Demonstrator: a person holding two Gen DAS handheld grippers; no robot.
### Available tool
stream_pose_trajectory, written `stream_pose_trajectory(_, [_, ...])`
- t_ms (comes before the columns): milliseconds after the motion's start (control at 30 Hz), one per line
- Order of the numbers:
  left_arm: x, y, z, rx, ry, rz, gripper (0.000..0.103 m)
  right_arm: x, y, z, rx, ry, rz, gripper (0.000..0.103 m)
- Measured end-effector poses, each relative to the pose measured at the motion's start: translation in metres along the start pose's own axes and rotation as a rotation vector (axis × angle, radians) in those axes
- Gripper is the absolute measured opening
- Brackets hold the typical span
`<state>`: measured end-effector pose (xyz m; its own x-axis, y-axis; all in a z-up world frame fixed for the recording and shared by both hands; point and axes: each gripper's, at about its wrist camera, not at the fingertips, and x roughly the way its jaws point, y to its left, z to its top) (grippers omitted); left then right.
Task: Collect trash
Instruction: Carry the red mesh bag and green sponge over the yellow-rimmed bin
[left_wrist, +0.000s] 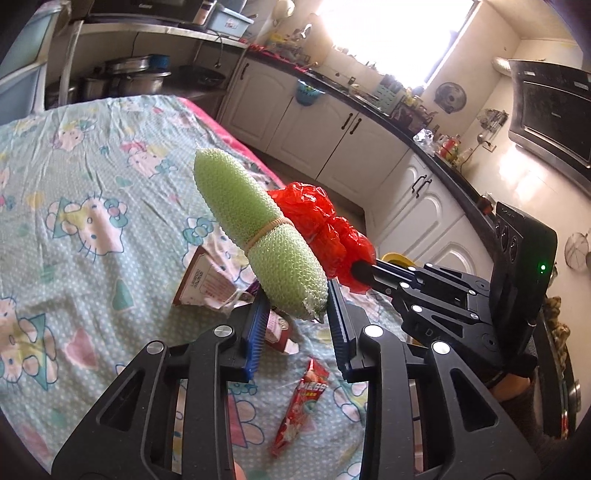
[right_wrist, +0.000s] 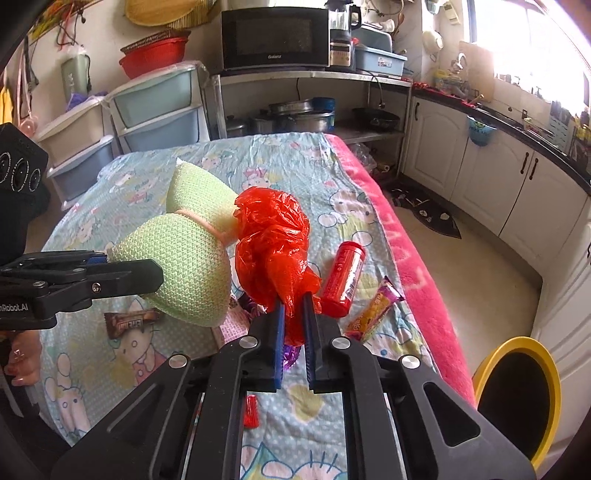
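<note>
My left gripper (left_wrist: 297, 306) is shut on a green foam net roll (left_wrist: 255, 229) bound with a rubber band, held up above the table; it also shows in the right wrist view (right_wrist: 184, 266). My right gripper (right_wrist: 293, 306) is shut on a crumpled red plastic bag (right_wrist: 273, 240), held up beside the roll; the bag also shows in the left wrist view (left_wrist: 317, 225). On the table lie a red cylinder tube (right_wrist: 341, 282), an orange-purple wrapper (right_wrist: 373, 310), a brown wrapper (right_wrist: 131, 321), a small red scrap (right_wrist: 251, 410) and a red snack packet (left_wrist: 301, 406).
The table has a Hello Kitty cloth (right_wrist: 147, 369) with a pink edge (right_wrist: 406, 266). A yellow-rimmed bin (right_wrist: 517, 398) stands on the floor to the right of the table. A paper carton piece (left_wrist: 203, 277) lies under the roll. White cabinets (left_wrist: 332, 140) line the far side.
</note>
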<state>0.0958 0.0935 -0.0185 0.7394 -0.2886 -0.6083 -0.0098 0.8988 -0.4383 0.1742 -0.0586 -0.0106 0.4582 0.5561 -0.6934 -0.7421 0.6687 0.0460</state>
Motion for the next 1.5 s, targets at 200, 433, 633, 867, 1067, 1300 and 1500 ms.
stream_pose_trajectory(200, [-0.003, -0.017, 0.004, 0.043, -0.016, -0.014, 0.024, -0.025, -0.006, -0.003, 0.023, -0.041, -0.017, 0.009])
stream_pose_trajectory(433, [-0.003, -0.042, 0.013, 0.086, -0.038, -0.038, 0.024, -0.053, -0.019, -0.008, 0.064, -0.088, -0.050, 0.009])
stream_pose_trajectory(633, [0.002, -0.068, 0.022, 0.133, -0.050, -0.063, 0.024, -0.077, -0.033, -0.011, 0.098, -0.126, -0.085, 0.008])
stream_pose_trajectory(867, [0.009, -0.094, 0.027, 0.185, -0.056, -0.094, 0.024, -0.103, -0.053, -0.017, 0.142, -0.165, -0.124, 0.008])
stream_pose_trajectory(1067, [0.018, -0.117, 0.033, 0.221, -0.054, -0.126, 0.024, -0.125, -0.072, -0.025, 0.183, -0.197, -0.157, 0.008])
stream_pose_trajectory(1300, [0.028, -0.148, 0.035, 0.261, -0.055, -0.167, 0.024, -0.150, -0.093, -0.035, 0.225, -0.230, -0.215, 0.008])
stream_pose_trajectory(1500, [0.042, -0.179, 0.038, 0.294, -0.048, -0.208, 0.024, -0.167, -0.115, -0.047, 0.282, -0.255, -0.261, 0.008])
